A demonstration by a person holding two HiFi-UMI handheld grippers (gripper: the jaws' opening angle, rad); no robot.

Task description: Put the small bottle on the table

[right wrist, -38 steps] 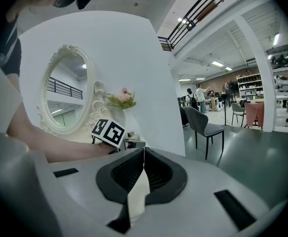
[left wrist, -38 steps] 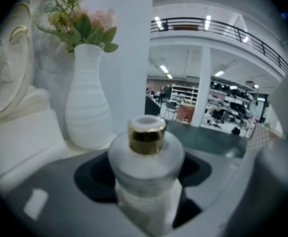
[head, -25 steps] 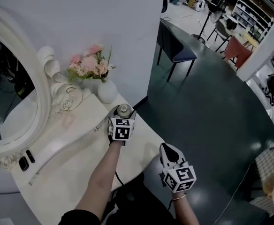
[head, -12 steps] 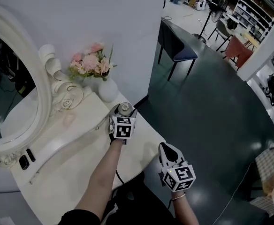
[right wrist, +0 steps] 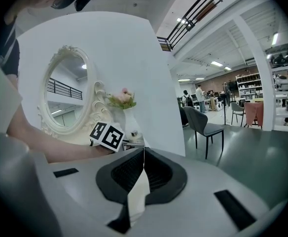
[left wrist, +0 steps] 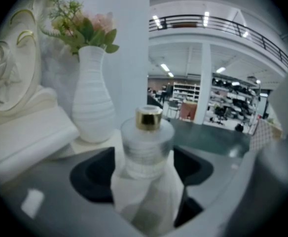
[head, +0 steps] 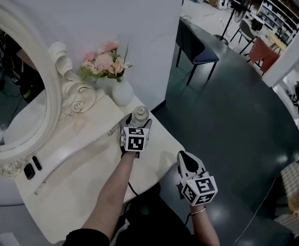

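The small frosted bottle [head: 141, 114] with a gold cap stands upright on the white dressing table [head: 88, 163], near its right edge and just in front of the white vase [head: 122, 93]. My left gripper [head: 139, 121] reaches around the bottle from the near side. In the left gripper view the bottle [left wrist: 146, 142] stands between the dark pads; the jaws are opening and the left pad shows a thin gap. My right gripper [head: 189, 162] hangs off the table's front edge, over the dark floor. In its own view the right gripper [right wrist: 143, 169] is shut, with nothing between its jaws.
The vase [left wrist: 92, 107] holds pink flowers [head: 106, 63] and stands by the ornate oval mirror [head: 11, 96]. Two small dark items [head: 30, 167] lie at the mirror's foot. A white wall rises behind the table. A dark chair [head: 195, 50] stands on the floor beyond.
The head view has shifted a little. The left gripper and the bottle keep their place by the vase, and the right gripper stays off the table's edge.
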